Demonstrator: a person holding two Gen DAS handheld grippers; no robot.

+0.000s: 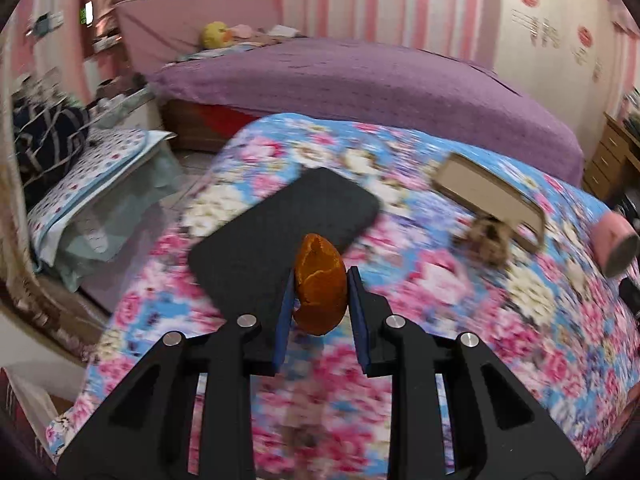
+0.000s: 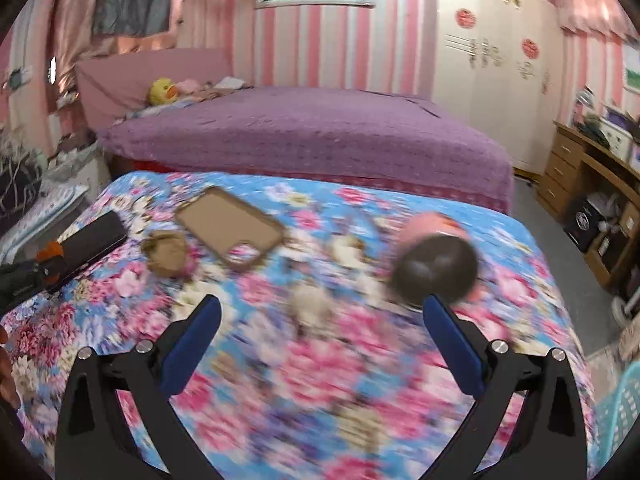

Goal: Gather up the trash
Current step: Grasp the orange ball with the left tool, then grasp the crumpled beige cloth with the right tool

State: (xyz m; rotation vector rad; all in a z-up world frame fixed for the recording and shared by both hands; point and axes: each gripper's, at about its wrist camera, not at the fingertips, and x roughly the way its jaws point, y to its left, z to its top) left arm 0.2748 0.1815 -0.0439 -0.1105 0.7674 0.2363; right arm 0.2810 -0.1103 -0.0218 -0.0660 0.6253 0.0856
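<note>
My left gripper is shut on a piece of orange peel and holds it above the floral cloth. The peel and left gripper also show at the far left of the right wrist view. My right gripper is open and empty above the floral cloth. A crumpled brown paper lies ahead to its left; it also shows in the left wrist view. A small blurred scrap lies between the right fingers.
A black flat pad lies behind the peel. A brown phone case lies mid-cloth. A pink cup lies on its side by the right finger. A purple bed stands behind. A light-blue basket is at the lower right.
</note>
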